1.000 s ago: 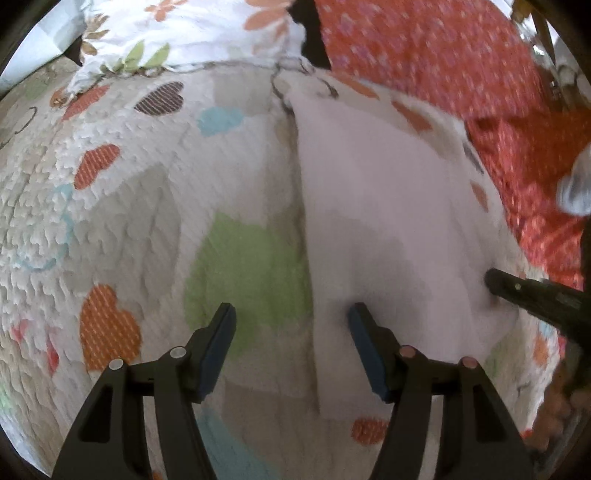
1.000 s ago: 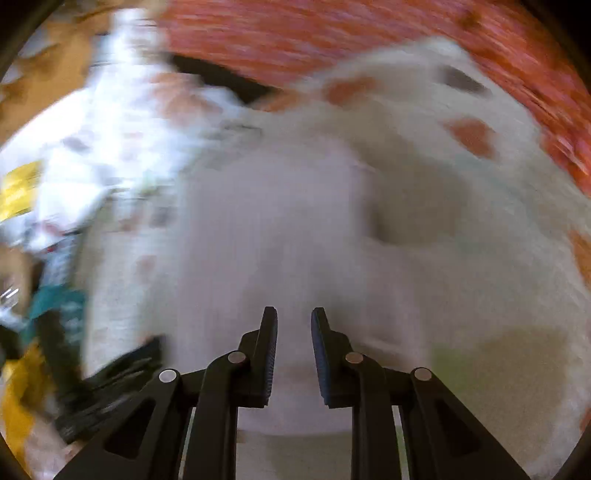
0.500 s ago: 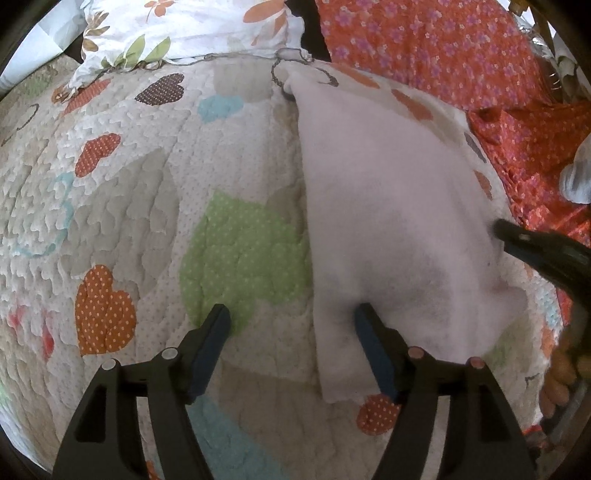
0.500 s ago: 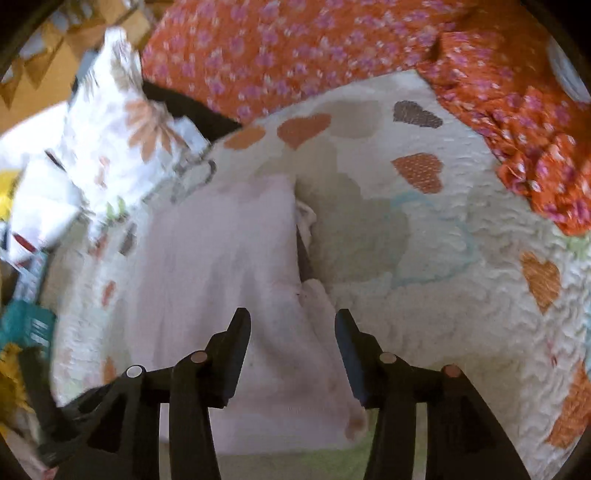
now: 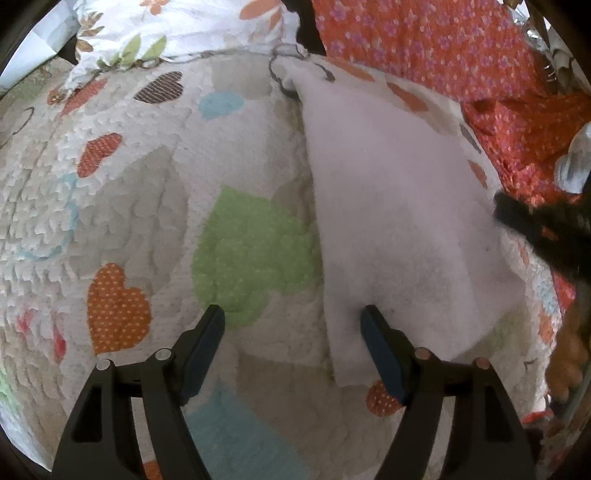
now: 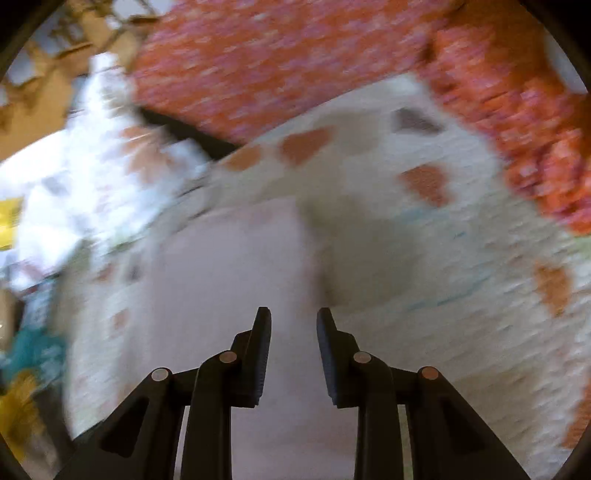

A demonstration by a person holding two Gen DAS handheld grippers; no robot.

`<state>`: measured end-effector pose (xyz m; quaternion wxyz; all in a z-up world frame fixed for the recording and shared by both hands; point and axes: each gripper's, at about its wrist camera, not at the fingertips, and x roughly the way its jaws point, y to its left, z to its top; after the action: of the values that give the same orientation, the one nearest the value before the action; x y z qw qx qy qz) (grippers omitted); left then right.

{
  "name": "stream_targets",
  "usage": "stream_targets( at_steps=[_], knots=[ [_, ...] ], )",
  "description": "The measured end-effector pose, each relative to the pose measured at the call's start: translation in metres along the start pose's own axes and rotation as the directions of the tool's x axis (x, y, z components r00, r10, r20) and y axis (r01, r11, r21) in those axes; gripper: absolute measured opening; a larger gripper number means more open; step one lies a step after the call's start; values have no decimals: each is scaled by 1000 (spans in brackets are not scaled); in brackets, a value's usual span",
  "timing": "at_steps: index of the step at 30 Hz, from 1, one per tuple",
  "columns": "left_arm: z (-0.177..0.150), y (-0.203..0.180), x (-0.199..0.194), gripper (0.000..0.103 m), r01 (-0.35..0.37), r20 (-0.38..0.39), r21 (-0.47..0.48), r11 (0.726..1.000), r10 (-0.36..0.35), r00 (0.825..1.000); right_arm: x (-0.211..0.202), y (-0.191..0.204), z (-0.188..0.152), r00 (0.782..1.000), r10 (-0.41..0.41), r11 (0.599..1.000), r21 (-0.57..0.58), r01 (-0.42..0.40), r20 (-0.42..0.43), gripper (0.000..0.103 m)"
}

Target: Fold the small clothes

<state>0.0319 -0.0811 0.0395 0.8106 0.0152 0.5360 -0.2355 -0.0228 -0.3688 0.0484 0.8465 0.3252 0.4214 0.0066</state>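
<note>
A pale pink folded garment [image 5: 399, 206] lies flat on a quilt with heart patches [image 5: 129, 206]. My left gripper [image 5: 293, 317] hovers over the garment's near left edge, jaws wide and still opening, nothing between them; its right finger is above the cloth. In the blurred right wrist view the same garment [image 6: 229, 280] lies under my right gripper [image 6: 293, 319]. Those jaws are closing with a gap between them, and no cloth is pinched. The right gripper's dark finger [image 5: 535, 225] also shows at the garment's right edge in the left wrist view.
An orange flowered fabric [image 5: 443, 48] is heaped along the far and right sides of the quilt. A white flowered pillow [image 5: 177, 26] lies at the far left. Yellow and teal clutter [image 6: 22, 369] sits off the quilt's edge beside the right gripper.
The left jaws have spread wider over the garment's edge. The right jaws opened, then narrowed again, and the right view tilted and went blurred. The garment has stayed flat.
</note>
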Motion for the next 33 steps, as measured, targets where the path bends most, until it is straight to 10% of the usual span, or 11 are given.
stream_targets(
  at_steps=[2,4,7,10,17,20,24,30,33],
  knots=[
    [-3,3,-4,75,-21,21,4,1000,20,1000,14,0,-9,996,34,999,12,-33,-76,29],
    [-6,4,-6,75,-49,39,13,999,48,998,24,-8,-15,983,-143,990,2,144,-113,28],
    [-11,9,-10,75,-71,55,14,997,70,996,-3,-23,-18,943,-332,939,79,333,-35,28],
    [-15,14,-15,75,-76,69,10,997,75,995,-35,-27,-23,885,-459,886,110,450,74,50],
    [-24,12,-36,75,-140,170,10,990,136,976,-47,1,-63,977,-189,982,40,186,100,50],
    [-30,8,-53,75,-151,245,5,989,145,959,-15,10,-74,977,-212,977,7,212,5,49],
    [-46,-1,-82,85,-208,388,9,978,188,902,-8,28,-86,950,-311,948,-72,311,3,48],
    [-77,-17,-127,103,-354,646,-14,935,278,711,-18,38,-104,938,-347,934,-85,348,30,51],
    [-85,-23,-145,103,-343,690,1,939,248,680,-28,36,-111,934,-350,931,-85,355,64,51]
  ],
)
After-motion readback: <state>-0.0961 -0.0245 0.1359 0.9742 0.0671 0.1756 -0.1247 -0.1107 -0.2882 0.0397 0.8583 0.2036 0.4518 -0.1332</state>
